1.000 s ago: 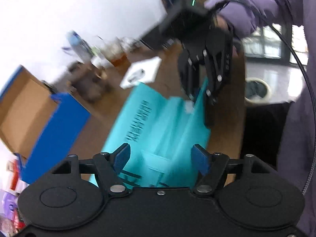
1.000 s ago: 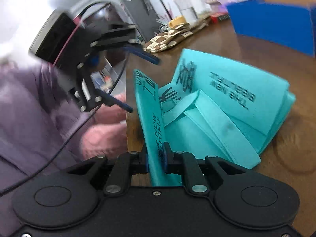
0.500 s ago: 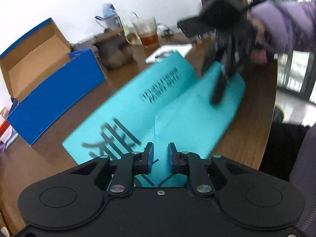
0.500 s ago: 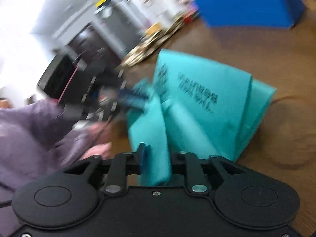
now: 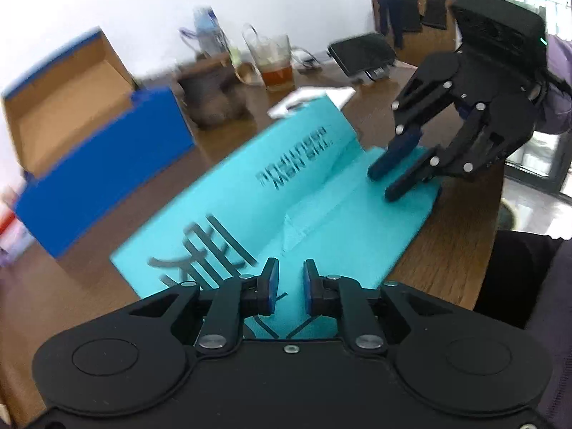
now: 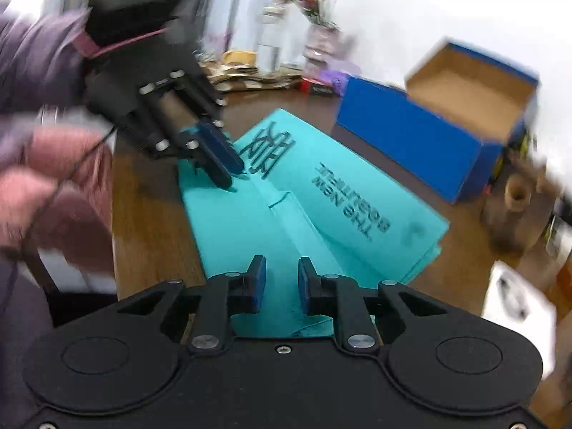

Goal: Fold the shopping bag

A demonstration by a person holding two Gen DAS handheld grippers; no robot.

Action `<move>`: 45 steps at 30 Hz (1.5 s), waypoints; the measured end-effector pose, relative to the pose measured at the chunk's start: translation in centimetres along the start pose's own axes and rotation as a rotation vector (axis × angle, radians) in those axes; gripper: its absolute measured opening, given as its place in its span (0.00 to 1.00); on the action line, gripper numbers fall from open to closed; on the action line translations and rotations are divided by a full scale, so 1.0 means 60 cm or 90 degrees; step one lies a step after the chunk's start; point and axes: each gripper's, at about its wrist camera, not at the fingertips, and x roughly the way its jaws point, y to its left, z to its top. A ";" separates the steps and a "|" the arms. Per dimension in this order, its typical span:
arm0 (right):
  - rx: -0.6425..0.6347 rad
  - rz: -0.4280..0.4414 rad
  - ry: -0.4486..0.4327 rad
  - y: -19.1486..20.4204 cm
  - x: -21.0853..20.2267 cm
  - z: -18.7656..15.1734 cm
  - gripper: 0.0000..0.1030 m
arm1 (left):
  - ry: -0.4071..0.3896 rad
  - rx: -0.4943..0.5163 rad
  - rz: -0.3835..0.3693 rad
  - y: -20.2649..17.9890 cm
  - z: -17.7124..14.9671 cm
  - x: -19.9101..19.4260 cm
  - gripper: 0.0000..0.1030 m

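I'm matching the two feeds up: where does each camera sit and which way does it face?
Left wrist: on the left gripper, facing along the teal bag toward the right gripper; purple sleeve shows.
Right wrist: on the right gripper, facing back at the left gripper; a hand shows.
Shared: bag, blue box, table.

Both wrist views close, angled down, facing each other across shared teal bag (image 5: pixel 321 193) (image 6: pixel 286 214).

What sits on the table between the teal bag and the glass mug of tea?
A white sheet of paper lies between the teal bag and the glass mug, shown in the left wrist view.
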 end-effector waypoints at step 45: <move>-0.068 0.105 0.047 -0.022 0.053 0.044 0.53 | 0.152 0.308 -0.180 -0.003 0.049 0.055 0.16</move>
